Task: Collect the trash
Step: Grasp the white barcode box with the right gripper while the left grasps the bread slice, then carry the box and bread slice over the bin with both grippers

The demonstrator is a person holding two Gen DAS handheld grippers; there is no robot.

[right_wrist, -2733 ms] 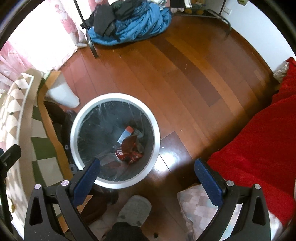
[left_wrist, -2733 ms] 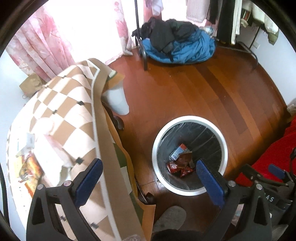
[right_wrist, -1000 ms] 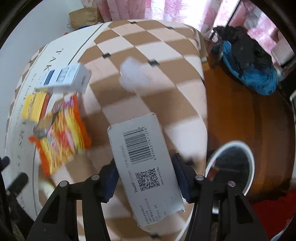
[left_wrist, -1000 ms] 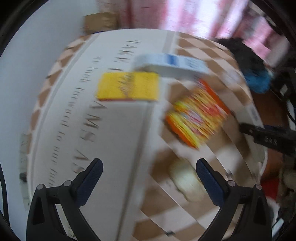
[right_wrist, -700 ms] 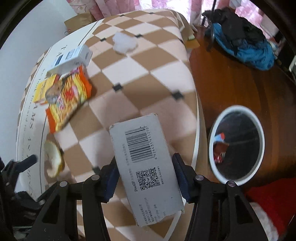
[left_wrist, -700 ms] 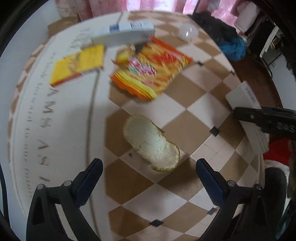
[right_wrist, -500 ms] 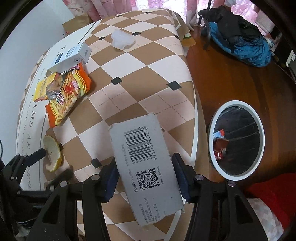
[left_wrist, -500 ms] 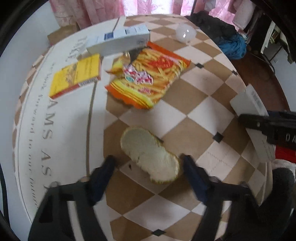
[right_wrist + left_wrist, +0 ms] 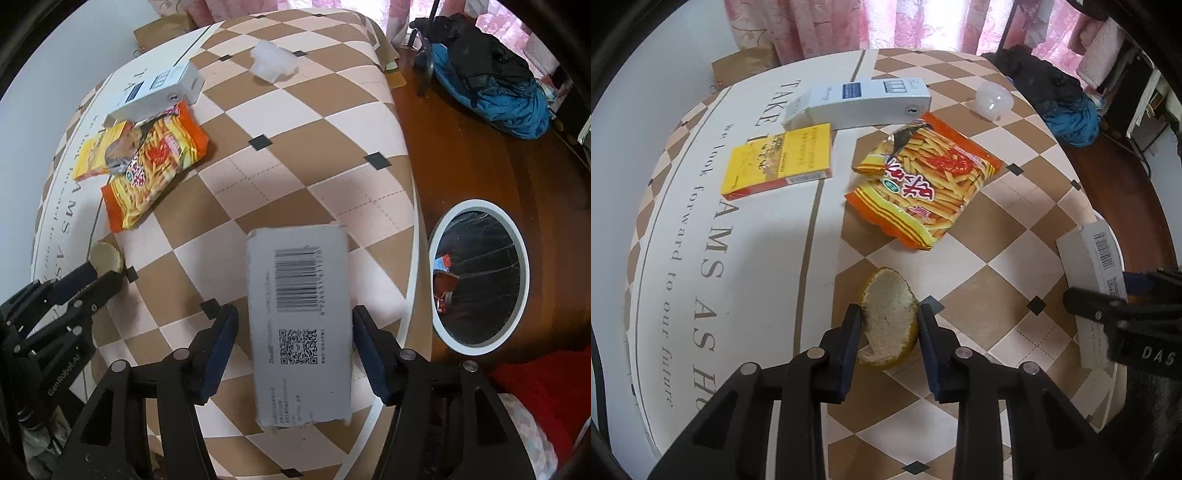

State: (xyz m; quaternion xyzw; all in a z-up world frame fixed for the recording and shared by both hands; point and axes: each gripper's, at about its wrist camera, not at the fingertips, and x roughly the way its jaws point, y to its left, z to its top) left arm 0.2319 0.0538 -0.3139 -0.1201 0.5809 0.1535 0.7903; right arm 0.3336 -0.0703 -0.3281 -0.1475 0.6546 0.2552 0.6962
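Observation:
My left gripper [image 9: 888,325] is shut on a piece of orange peel [image 9: 889,322] on the checkered tablecloth [image 9: 997,236]. My right gripper [image 9: 293,325] holds a grey box with a barcode [image 9: 299,325] between its jaws over the table's edge; a small gap shows on each side of the box. The grey box also shows at the right of the left wrist view [image 9: 1089,273]. An orange snack bag [image 9: 923,181], a yellow packet [image 9: 779,162], a white carton [image 9: 860,101] and a clear plastic ball [image 9: 993,99] lie farther back on the table.
A round bin [image 9: 478,273] with a white rim and black liner stands on the wood floor right of the table, with wrappers inside. A blue and black clothes pile [image 9: 491,74] lies farther back. Red fabric [image 9: 535,384] is at the lower right.
My left gripper has moved in on the orange peel and closed around it. The right gripper has carried the grey box toward the table's edge, and its jaws have spread slightly from the box.

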